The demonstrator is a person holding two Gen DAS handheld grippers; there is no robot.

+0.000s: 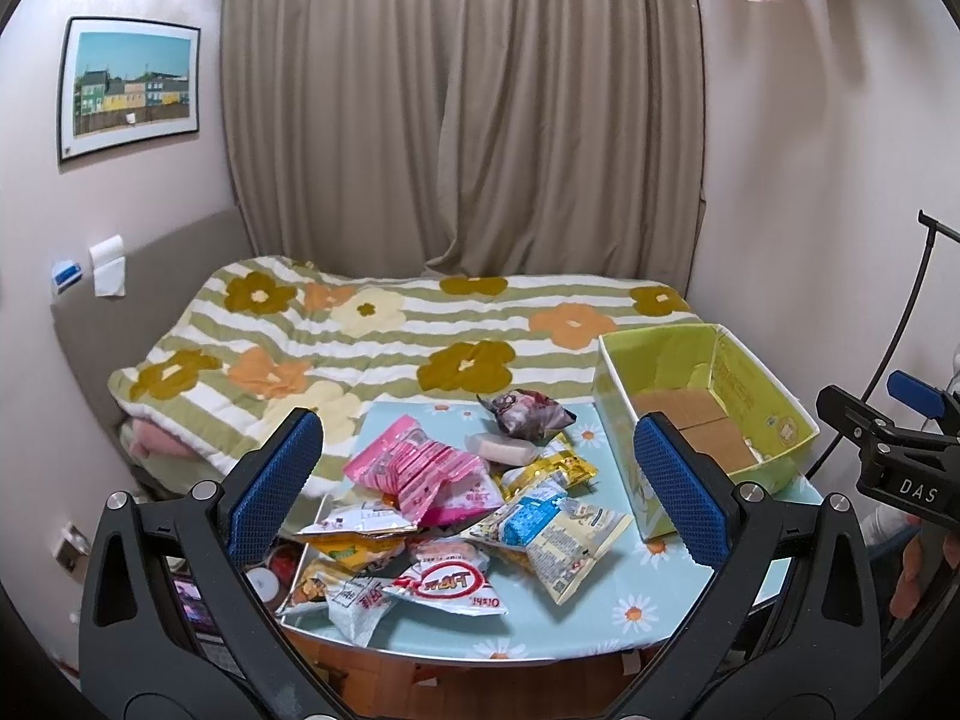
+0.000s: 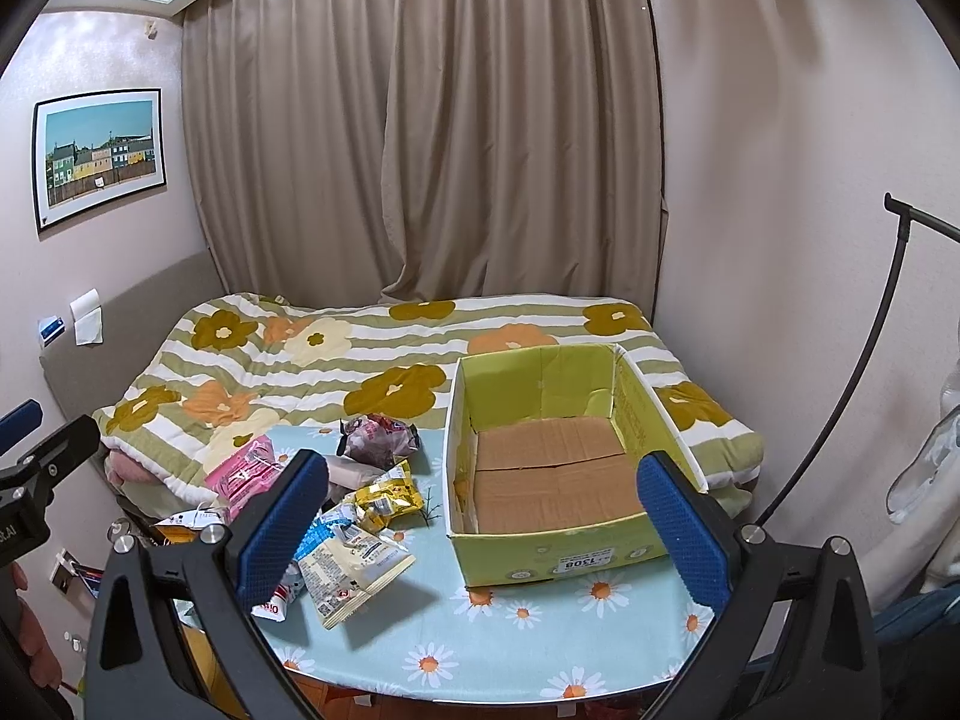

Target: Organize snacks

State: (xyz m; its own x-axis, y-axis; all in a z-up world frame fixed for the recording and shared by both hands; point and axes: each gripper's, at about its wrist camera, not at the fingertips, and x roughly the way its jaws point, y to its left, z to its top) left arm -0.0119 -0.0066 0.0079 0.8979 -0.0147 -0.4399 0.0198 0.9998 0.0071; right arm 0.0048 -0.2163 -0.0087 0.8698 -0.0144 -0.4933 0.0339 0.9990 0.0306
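Cardboard box [image 2: 552, 474] floor shows from right wrist only; each hand-held gripper gapes empty.

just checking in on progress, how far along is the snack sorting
Nothing looks done yet: the green box shows only bare cardboard inside. Nothing is in hand either; the left gripper and right gripper both hover with jaws open. All of it remains: the snack pile, including the pink packet and blue-and-cream packet, sits on the table beside the box.

Box [image 2: 558, 564] interior at centre right of frame is open from above; the snack pile [image 2: 336, 534] crowds the bench [image 2: 480, 648] at left.
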